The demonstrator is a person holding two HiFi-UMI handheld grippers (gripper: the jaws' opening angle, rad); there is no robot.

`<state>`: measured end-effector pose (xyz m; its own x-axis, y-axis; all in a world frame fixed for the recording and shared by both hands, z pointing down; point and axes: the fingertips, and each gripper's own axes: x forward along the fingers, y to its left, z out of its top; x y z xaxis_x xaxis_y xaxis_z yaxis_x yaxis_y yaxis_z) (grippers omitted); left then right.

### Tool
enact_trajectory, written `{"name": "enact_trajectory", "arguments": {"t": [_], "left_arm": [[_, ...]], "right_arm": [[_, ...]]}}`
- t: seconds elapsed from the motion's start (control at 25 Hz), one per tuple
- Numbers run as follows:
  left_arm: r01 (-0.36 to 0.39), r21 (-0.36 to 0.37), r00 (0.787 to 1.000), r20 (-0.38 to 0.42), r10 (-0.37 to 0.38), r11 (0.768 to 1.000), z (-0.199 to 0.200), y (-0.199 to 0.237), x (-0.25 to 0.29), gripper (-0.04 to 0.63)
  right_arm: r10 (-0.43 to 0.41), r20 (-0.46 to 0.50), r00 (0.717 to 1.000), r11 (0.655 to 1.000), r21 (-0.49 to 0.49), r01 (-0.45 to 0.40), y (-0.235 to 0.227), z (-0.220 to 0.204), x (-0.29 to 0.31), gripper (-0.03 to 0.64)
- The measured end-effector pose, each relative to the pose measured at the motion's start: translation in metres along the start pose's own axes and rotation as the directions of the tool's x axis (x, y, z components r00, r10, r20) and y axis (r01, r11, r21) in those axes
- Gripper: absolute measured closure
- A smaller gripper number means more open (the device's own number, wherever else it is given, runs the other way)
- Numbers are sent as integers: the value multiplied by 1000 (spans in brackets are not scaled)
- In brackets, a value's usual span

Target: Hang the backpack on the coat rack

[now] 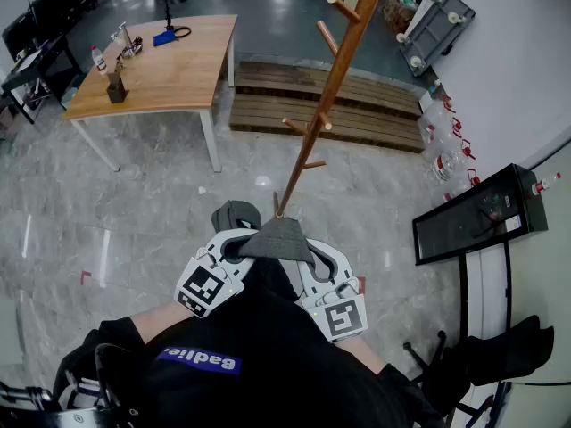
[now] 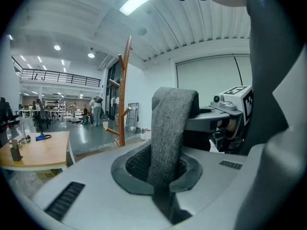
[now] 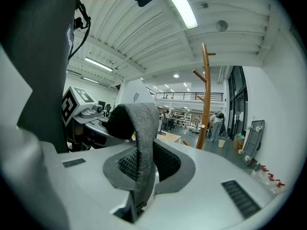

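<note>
The black backpack (image 1: 268, 346) hangs close against the person's body, low in the head view. Its grey strap (image 1: 281, 237) rises between the two tongs. The left gripper (image 2: 158, 171) has its jaws narrow and pinched on the strap (image 2: 172, 123). The right gripper (image 3: 144, 176) is likewise clamped on it, just beside the left. Ahead, apart from the bag, the wooden coat rack (image 1: 335, 78) stands on the grey floor. A wooden table (image 1: 169, 69) is farther off to the left.

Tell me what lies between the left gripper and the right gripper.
The backpack's grey strap spans the gap, clamped at either end by the left gripper and the right gripper. The head view shows it best.
</note>
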<state>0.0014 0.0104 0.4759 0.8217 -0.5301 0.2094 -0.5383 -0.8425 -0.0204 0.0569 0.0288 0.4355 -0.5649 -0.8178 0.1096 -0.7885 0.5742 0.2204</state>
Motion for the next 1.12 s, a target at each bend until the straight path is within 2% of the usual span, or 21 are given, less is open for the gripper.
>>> {"name": "enact_trajectory", "arguments": {"t": [0.28,0.48,0.76,0.88,1.12], "left_arm": [[-21,-7,1000,-6,21,1000,-1,-2,4,561],[-63,-14,998,-15,63,998,0,-3,12,561],[-192,3,981,-12,192,981,1,29,28,561],[-237,-1,971,-10,237,971,7,45,37,563],[-209,63,978,0,209,976,46,76,40,563]], "right_arm": [[24,-2,1000,1000,-1,-24,-4,-3,0,583],[79,9,997,997,15,-79,-11,-6,-1,583],[156,8,988,986,-56,-155,-37,-15,15,583],[185,12,983,982,-50,-185,-50,-14,31,583],[188,20,982,981,-58,-186,-67,22,53,583]]}}
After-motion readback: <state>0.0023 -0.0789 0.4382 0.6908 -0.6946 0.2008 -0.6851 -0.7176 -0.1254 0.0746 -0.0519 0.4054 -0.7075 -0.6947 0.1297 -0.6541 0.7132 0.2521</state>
